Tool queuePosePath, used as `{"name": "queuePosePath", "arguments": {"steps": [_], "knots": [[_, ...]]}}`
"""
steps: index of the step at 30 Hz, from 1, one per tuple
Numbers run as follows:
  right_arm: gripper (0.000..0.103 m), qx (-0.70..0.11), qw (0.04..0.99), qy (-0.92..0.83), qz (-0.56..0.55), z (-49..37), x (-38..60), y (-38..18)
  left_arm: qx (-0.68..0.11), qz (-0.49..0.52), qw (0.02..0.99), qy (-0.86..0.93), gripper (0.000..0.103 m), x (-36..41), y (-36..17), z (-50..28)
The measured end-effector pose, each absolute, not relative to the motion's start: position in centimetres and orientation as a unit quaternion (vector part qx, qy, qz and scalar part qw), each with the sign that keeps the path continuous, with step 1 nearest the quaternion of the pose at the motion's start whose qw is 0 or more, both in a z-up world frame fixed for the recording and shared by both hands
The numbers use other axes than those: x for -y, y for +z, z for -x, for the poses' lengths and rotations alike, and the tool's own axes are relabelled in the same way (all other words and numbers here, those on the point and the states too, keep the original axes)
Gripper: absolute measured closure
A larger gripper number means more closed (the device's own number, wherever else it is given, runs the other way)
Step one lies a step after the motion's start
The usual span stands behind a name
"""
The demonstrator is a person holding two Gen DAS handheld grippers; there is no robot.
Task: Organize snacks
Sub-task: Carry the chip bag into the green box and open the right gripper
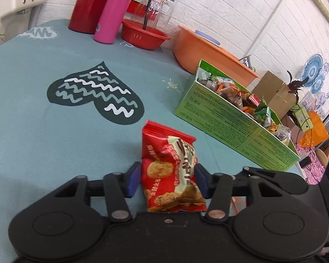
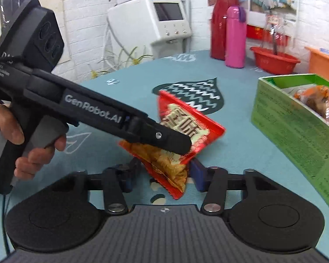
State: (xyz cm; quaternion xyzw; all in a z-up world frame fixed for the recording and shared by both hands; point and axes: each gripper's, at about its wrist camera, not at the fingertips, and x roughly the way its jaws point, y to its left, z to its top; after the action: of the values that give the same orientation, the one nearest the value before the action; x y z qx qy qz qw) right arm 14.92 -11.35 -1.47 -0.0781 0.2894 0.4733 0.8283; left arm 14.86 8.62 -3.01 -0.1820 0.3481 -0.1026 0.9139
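Across the teal cloth-covered table (image 1: 33, 109), from the left: glossy red thermos jug (image 1: 90, 4), then a smooth pink flask (image 1: 114, 11) with a purple strap. Beside these, a red plastic basin (image 1: 142, 35) holding a clear glass jar (image 1: 155, 6); handwritten label on it, not legible. Next, a rounded orange plastic tub (image 1: 199, 48), contents hidden. Further right, an open green cardboard box (image 1: 230, 118), long and shallow, covered in print too fine to read, packed with crinkly wrapped snacks (image 1: 247, 98) in orange, brown, red and green.

Nearer, at the left gripper (image 1: 166, 175): blue pads clenched on both sides of a red foil snack packet (image 1: 164, 144), held above the cloth left of the box. Shows round rice crackers and large Chinese characters.

From the right wrist view, "GenRobot.AI" in white along that gripper's black body, a hand (image 2: 22, 140) around its grey grip. Right gripper (image 2: 164, 171) released, pads apart, the packet's lower corner just ahead between them, not pinched.
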Motion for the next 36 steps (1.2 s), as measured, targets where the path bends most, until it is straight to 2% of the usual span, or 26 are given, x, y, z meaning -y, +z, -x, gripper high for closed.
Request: {"name": "queuePosePath", "arguments": {"steps": [2,5,13,22,35,36], "knots": [[0.028,-0.291,0.834,0.463,0.073,-14.6,11.7,-1.4,-0.348,0.181,0.914,-0.108,0.017,-8.3,-2.9,-14.5],[0.03,-0.285,0.841,0.456,0.062,-14.1,12.9,-1.2,-0.338,0.178,0.917,-0.116,0.018,-7.4,-2.1,-13.9],[0.03,-0.228,0.884,0.408,0.034,-12.9,17.4,1.9,-0.288,0.145,0.932,-0.166,0.018,-2.8,2.5,-14.5],[0.03,-0.159,0.929,0.334,0.008,-14.7,23.0,4.7,-0.253,0.117,0.933,-0.228,0.017,3.9,6.6,-19.0],[0.029,-0.154,0.955,0.252,-0.028,-19.4,29.6,3.8,-0.271,0.096,0.917,-0.278,0.017,11.6,5.6,-26.5],[0.029,-0.157,0.954,0.252,-0.032,-19.9,29.7,3.4,-0.277,0.094,0.916,-0.274,0.012,11.8,5.1,-27.0]]}}
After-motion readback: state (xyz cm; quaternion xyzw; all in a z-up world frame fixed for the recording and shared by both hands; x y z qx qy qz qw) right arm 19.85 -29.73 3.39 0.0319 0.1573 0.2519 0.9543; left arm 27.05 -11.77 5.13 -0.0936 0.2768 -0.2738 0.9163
